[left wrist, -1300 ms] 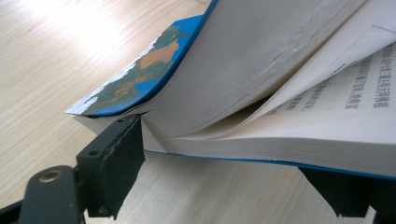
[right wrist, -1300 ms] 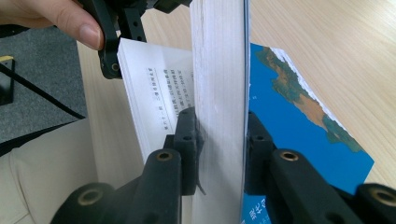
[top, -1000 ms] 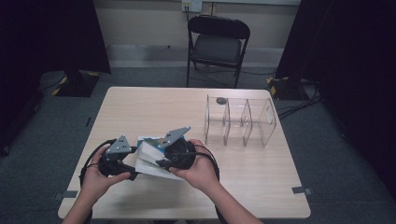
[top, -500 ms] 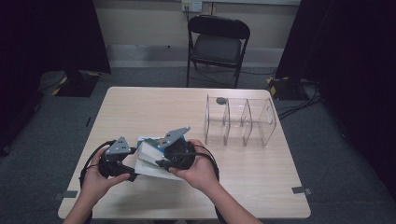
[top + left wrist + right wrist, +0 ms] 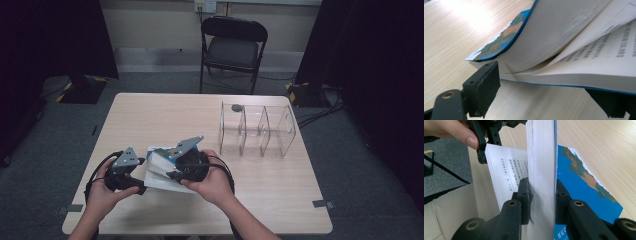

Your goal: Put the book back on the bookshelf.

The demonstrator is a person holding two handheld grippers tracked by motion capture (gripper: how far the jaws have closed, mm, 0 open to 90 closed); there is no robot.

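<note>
Hiding the book's (image 5: 541, 157) far pages, right tongs (image 5: 541, 195) clamped mid-block.

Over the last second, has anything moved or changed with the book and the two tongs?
Nothing visibly changed. The right tongs stay clamped on a lifted block of pages of the blue-covered paperback book, the left tongs stay around the lower pages with one pad beside the page edges, and both hands keep still. The clear plastic divided organizer on the light wooden table has not shifted.
</note>
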